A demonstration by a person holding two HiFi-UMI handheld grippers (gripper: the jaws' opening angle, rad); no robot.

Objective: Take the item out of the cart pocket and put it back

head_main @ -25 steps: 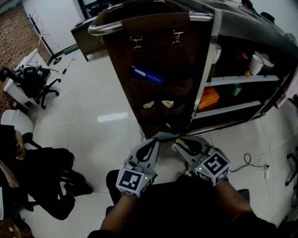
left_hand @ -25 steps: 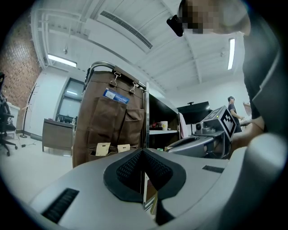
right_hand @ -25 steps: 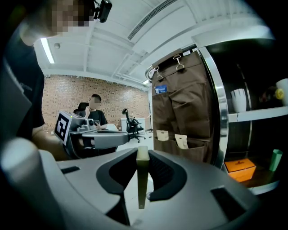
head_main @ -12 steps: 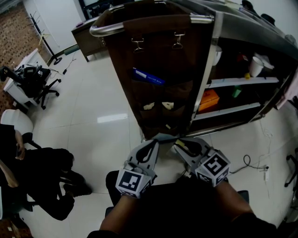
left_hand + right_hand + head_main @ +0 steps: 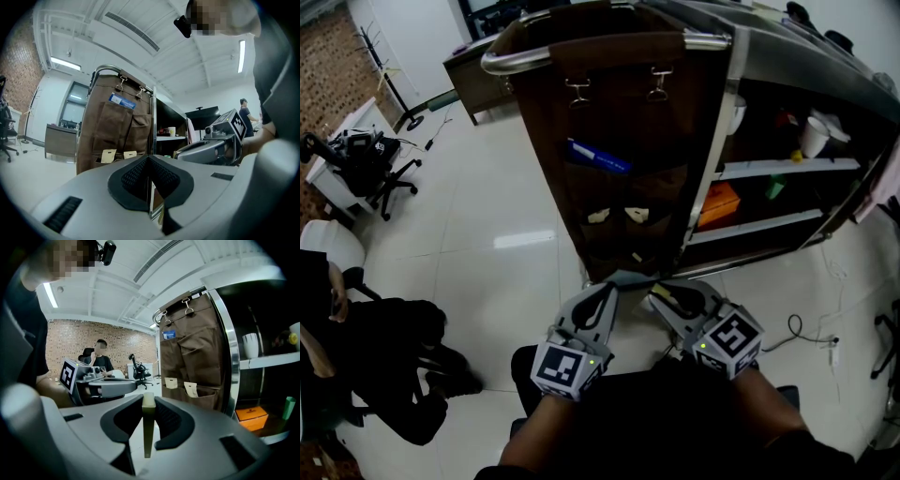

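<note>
We held two grey tools low in the lower centre of the head view, tips near each other. The left tool (image 5: 616,279) had its black pads pressed together on nothing. The right tool (image 5: 657,289) was clamped on one thin, flat, pale olive card (image 5: 148,427), seen edge-on and upright between its pads, outside every pocket. Each tool carried one cube with black-and-white square markers.

Above them in the frame hung one brown fabric pocket organiser (image 5: 619,122), fixed by two metal clips (image 5: 575,89) (image 5: 656,82) under the cart's chrome bar (image 5: 502,61). One blue card (image 5: 598,155) stuck out of an upper pocket; its white print was too small for us to read. Two beige tags (image 5: 598,214) (image 5: 637,213) stood in two lower pockets.

On the cart shelves at the right we counted one orange box (image 5: 720,199), one white cup (image 5: 815,131) and one small green item (image 5: 777,184). At the left, a seated person in black (image 5: 384,347) and one black office chair (image 5: 366,155) stood on the white tiled floor (image 5: 487,234), well apart from the cart.
</note>
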